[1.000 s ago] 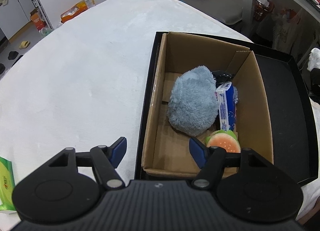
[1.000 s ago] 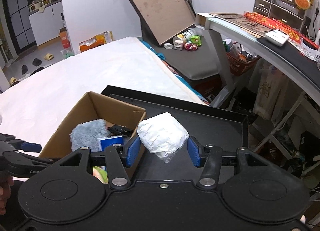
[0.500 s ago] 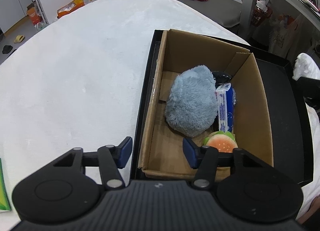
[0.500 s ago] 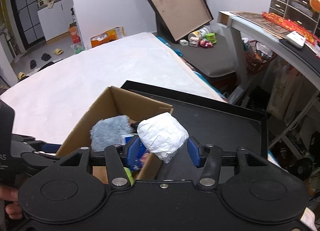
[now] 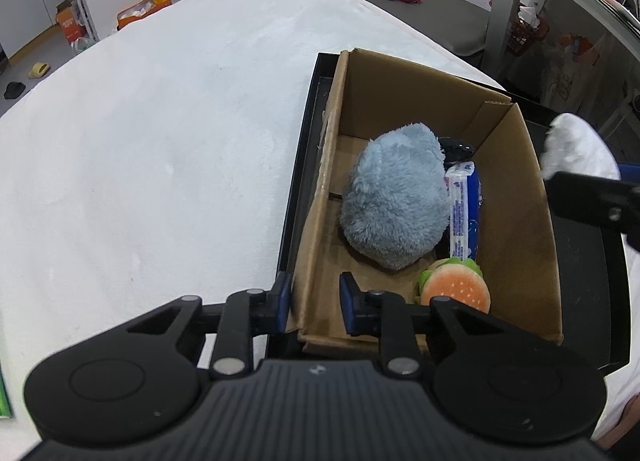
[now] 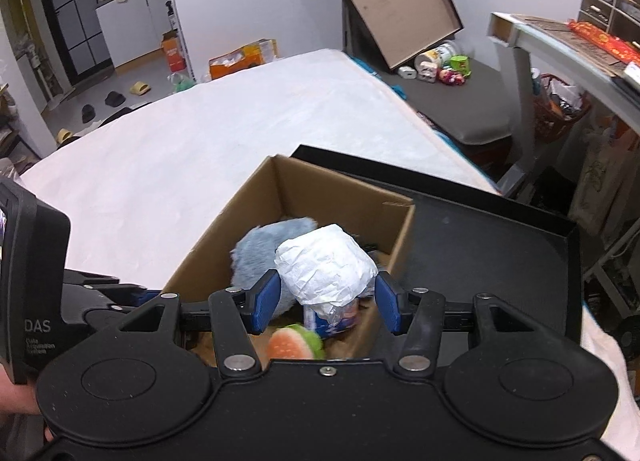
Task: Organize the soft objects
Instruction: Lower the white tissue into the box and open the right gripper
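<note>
White padded work surface (image 5: pixel 160 141) with one black tray (image 6: pixel 500 229) holding one cardboard box (image 5: pixel 520 221); cluttered room beyond.

Left gripper (image 5: pixel 314 303): jaws closing astride the box's near-left wall, pads not visibly pressing; right gripper (image 6: pixel 326 301): jaws clamped on one white crumpled bundle (image 6: pixel 326 265), held above the box interior; ahead of the left gripper, inside the box: one blue plush (image 5: pixel 396 197), one burger toy (image 5: pixel 456 287), one blue-and-white packet (image 5: pixel 460 213), one dark item (image 5: pixel 456 149), unidentifiable; far beyond both grippers: one leaning board (image 6: pixel 392 1), small toys on a grey mat (image 6: pixel 460 101), drawers and a grey desk at right.
</note>
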Demonstrator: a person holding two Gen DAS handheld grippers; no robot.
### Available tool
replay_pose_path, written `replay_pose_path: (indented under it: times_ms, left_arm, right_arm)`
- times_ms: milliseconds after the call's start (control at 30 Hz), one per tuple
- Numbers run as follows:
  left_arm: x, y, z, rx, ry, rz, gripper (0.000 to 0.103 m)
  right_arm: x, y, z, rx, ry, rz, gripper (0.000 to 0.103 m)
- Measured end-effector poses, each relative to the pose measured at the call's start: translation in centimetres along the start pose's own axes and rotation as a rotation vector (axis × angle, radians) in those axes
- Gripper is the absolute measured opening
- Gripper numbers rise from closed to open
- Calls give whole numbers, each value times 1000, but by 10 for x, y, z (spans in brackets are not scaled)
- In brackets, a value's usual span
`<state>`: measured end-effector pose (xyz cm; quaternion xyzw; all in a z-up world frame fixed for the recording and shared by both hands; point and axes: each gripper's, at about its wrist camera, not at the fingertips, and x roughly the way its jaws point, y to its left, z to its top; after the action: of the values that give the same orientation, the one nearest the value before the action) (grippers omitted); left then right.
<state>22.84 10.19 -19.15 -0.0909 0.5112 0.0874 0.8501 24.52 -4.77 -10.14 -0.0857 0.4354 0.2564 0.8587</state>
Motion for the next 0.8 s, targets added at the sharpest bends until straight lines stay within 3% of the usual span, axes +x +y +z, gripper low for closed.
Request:
replay_pose_path:
  times_ms: [233, 533, 667, 800]
  left_arm:
    - [0, 5, -3, -6, -3, -21, 12]
    - [-4, 4, -5, 7, 4, -43, 12]
    - [-4, 5, -5, 1, 13, -41, 12]
    - [-3, 6, -3, -5, 19, -33, 12]
  right_arm:
    - [8, 15, 0, -8, 20, 32, 51]
    - [12, 20, 3, 8, 24, 74, 53]
    - [14, 16, 1, 27, 31, 78, 63]
    - [12, 9, -3, 50, 32, 75, 64]
